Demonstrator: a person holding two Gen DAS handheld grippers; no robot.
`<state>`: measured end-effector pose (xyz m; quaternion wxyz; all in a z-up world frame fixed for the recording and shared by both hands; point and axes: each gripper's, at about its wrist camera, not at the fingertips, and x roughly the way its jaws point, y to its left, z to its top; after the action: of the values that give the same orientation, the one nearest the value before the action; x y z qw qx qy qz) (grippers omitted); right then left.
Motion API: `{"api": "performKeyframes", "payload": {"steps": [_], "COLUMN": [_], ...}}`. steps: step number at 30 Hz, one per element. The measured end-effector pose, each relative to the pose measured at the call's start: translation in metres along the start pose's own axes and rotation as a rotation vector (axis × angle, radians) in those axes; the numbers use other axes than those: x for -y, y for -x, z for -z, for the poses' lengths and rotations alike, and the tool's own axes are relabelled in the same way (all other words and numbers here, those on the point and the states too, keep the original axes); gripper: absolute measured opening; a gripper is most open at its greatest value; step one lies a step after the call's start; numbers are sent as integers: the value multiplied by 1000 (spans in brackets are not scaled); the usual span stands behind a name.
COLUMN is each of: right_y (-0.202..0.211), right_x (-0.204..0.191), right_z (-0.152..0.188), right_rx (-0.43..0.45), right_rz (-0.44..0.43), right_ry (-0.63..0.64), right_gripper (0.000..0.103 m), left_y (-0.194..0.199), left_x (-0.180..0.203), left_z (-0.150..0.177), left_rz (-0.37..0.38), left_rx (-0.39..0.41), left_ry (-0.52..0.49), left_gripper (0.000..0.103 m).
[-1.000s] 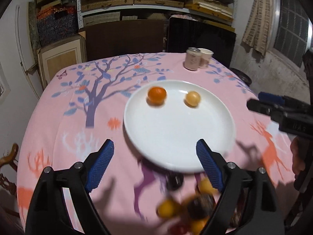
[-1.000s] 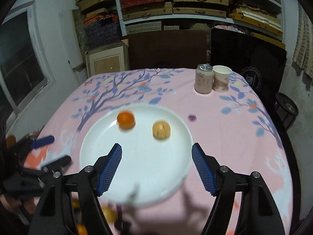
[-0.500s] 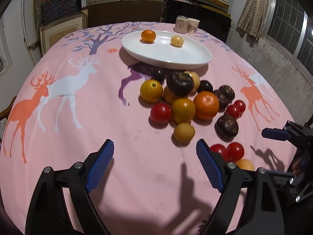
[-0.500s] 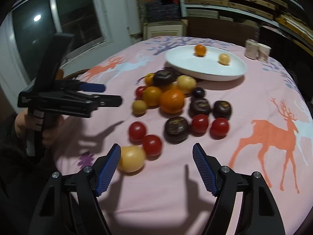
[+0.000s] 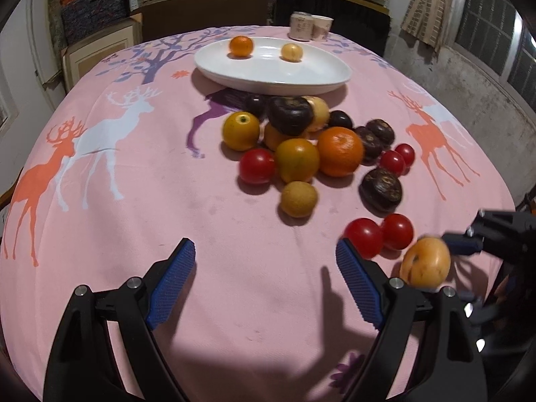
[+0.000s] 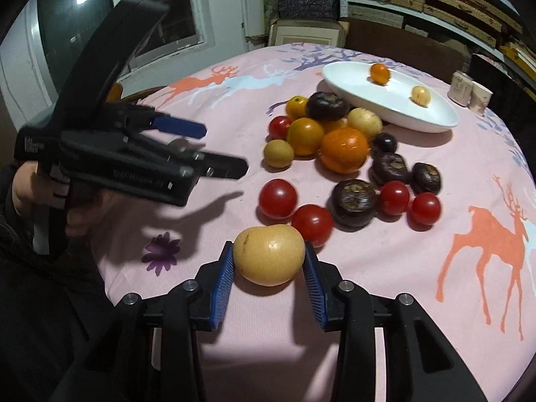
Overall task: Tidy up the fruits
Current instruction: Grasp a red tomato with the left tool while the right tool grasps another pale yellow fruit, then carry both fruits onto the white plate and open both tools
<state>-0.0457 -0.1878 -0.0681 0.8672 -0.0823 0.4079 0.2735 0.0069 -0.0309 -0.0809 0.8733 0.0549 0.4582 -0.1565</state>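
Right gripper (image 6: 268,268) just closed on the pale yellow round fruit (image 6: 269,254), near table edge.
Left gripper (image 5: 264,284) wide open, empty, above pink cloth; 2 red tomatoes (image 6: 294,211) touch just behind the fruit.

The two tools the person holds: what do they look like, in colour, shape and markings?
Both tools match. The right tool has black plastic arms with silver screws and two fingers faced with ribbed blue pads. The left tool, seen from the side, has a black pistol-style handle, a curved black top part, and small pale lettering on its body. The person wears dark clothing.
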Motion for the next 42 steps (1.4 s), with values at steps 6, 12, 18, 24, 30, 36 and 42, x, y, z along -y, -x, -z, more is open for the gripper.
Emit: {"api": "performKeyframes", "payload": {"steps": [6, 12, 18, 24, 30, 36, 42], "right_y": [14, 15, 13, 13, 14, 13, 14], "right_x": [39, 63, 65, 67, 67, 67, 66], "right_z": [10, 26, 29, 30, 30, 29, 26], "right_rx": [23, 5, 8, 7, 12, 14, 24], "right_rz": [87, 118, 116, 110, 115, 113, 112], "right_ry": [-107, -197, -206, -220, -225, -232, -234], "right_gripper": [41, 41, 41, 41, 41, 41, 41], "left_y": [-6, -13, -20, -21, -16, 2, 6], "left_x": [33, 54, 64, 64, 56, 50, 41], "left_z": [2, 5, 4, 3, 5, 6, 5], "left_rz": [32, 64, 74, 98, 110, 82, 57], "left_rx": [7, -9, -1, 13, 25, 80, 93], "left_ry": [-87, -158, -193, -181, -140, -141, -112], "left_gripper": [84, 54, 41, 30, 30, 30, 30]}}
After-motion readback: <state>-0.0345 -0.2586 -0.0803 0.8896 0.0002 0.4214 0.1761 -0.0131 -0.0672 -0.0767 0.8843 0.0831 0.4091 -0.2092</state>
